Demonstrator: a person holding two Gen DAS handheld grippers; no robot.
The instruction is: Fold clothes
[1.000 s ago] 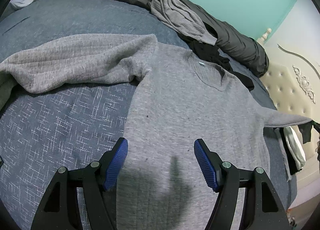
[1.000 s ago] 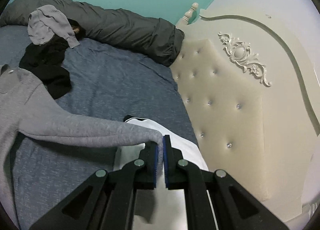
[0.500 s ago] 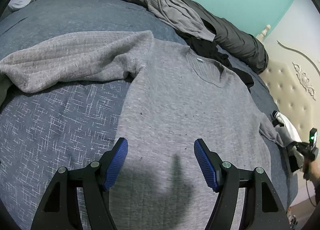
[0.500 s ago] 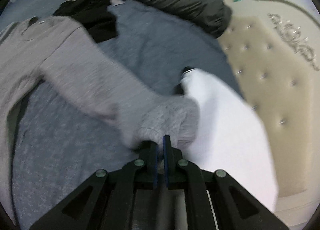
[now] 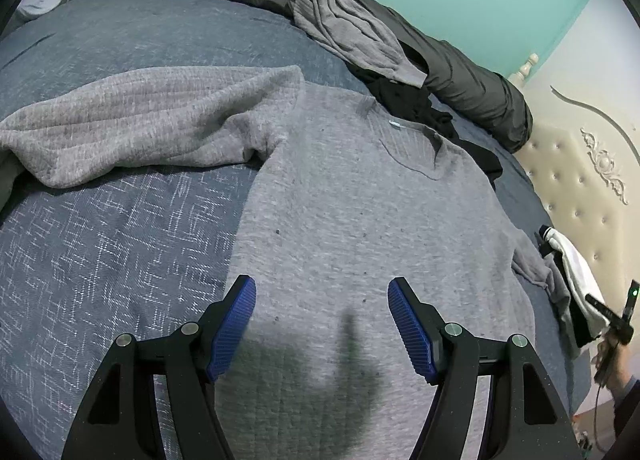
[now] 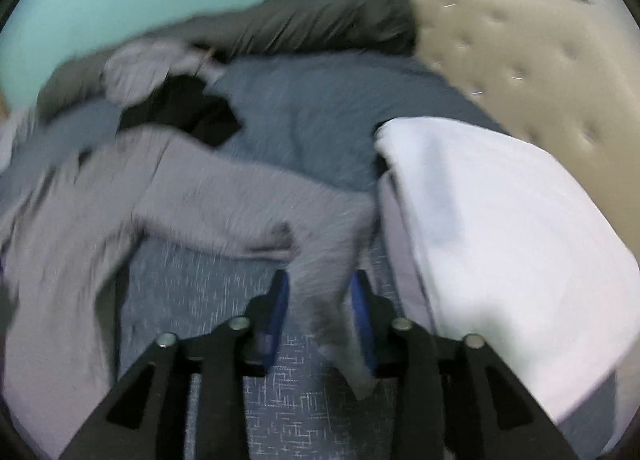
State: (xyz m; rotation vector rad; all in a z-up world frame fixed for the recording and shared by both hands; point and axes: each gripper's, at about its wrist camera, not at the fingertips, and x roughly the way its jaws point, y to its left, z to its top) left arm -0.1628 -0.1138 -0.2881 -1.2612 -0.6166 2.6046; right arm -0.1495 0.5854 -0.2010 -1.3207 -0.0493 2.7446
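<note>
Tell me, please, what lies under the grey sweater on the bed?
The grey sweater lies flat on the blue patterned bedcover, which shows around it. Whether anything else is beneath the sweater cannot be seen; the fabric covers it.

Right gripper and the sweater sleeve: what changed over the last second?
The right gripper was shut on the cuff of the grey sweater with the sleeve stretched out; it then moved in toward the body and has now opened, so the sleeve lies slack and bent on the bed, its cuff between the fingers. The left gripper stayed open above the sweater's lower part; the other sleeve did not move.
</note>
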